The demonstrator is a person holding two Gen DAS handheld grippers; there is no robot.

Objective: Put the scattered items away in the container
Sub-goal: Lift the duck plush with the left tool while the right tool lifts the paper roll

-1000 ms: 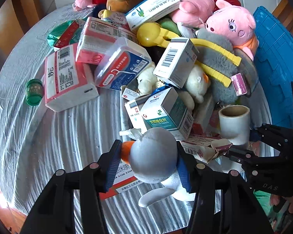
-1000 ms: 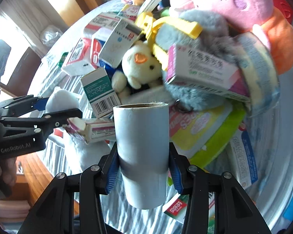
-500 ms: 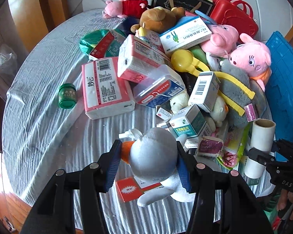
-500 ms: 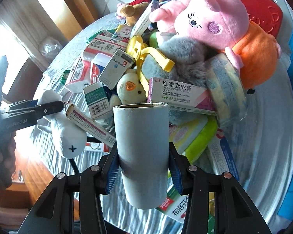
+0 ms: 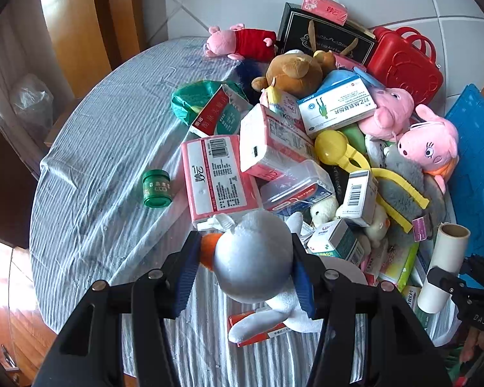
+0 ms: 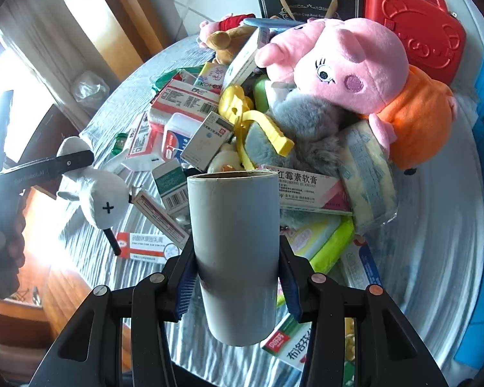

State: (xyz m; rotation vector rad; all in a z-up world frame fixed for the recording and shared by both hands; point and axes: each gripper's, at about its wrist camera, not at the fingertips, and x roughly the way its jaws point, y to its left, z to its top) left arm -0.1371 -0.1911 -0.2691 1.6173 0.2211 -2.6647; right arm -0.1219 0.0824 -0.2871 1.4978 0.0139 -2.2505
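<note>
My left gripper [image 5: 247,267] is shut on a white plush duck [image 5: 253,258] with an orange beak and holds it above the round table [image 5: 106,148]. The duck also shows in the right wrist view [image 6: 100,190], hanging from the left gripper. My right gripper [image 6: 237,277] is shut on an upright grey cardboard tube [image 6: 235,251], lifted above the pile; the tube also shows in the left wrist view [image 5: 443,267]. A blue crate [image 5: 477,174] stands at the table's right side.
A heap of tissue packs [image 5: 214,177], medicine boxes [image 5: 337,106], pink pig plushes [image 6: 348,71], a brown bear [image 5: 293,71], a yellow scoop [image 5: 338,151] and a green jar [image 5: 156,188] covers the table. A red case [image 5: 406,64] and black bag [image 5: 319,42] stand behind.
Both grippers have risen and pulled back from the pile, each still holding its item. The duck and the tube are now well above the table.
</note>
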